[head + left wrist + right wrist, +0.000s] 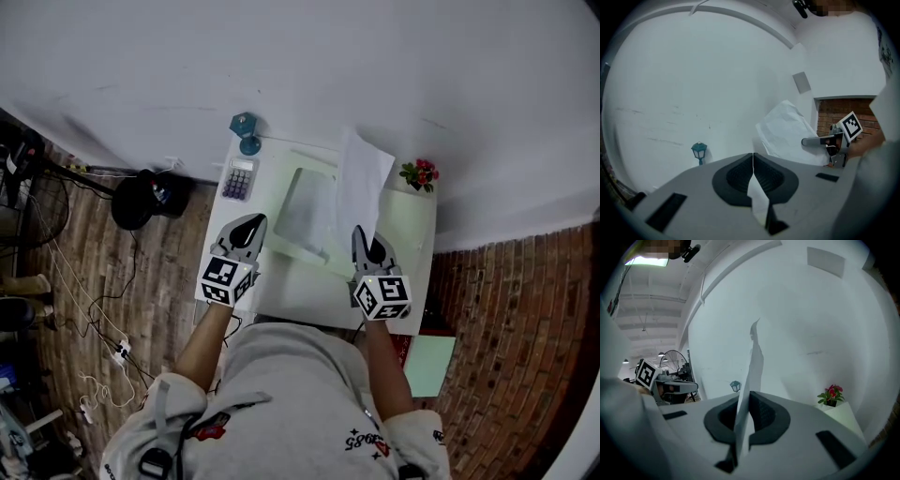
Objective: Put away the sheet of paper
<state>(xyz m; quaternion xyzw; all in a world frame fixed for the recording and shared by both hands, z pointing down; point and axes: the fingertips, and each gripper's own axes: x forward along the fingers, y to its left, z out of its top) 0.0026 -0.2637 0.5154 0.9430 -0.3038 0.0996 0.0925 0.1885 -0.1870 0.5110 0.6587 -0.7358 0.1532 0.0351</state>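
The sheet of paper [364,183] stands on edge above the middle of the counter [412,234], rising toward the white wall at the top of the head view. Its lower edge is pinched in the right tongs [362,236]. In the right gripper view the paper runs straight up through the middle of the frame, the dark pads pressed together on it from both sides.

Just left of the paper in the head view, a clear tray [305,211] lies flat on the counter. The left tongs [251,225] hang over the counter's left edge, apart from the paper. The left gripper view shows their tips meeting in a thin line with nothing caught between them. In that view the paper is at right of centre, with the right tongs at its lower right.

Further out, a calculator [237,178] lies at the counter's upper left, and a small teal lantern [246,131] stands beyond it against the wall. A little pot of red flowers [420,174] sits at the upper right corner.

On the plank floor [94,281] at left are a dark round thing [141,197] and loose cables [103,366]
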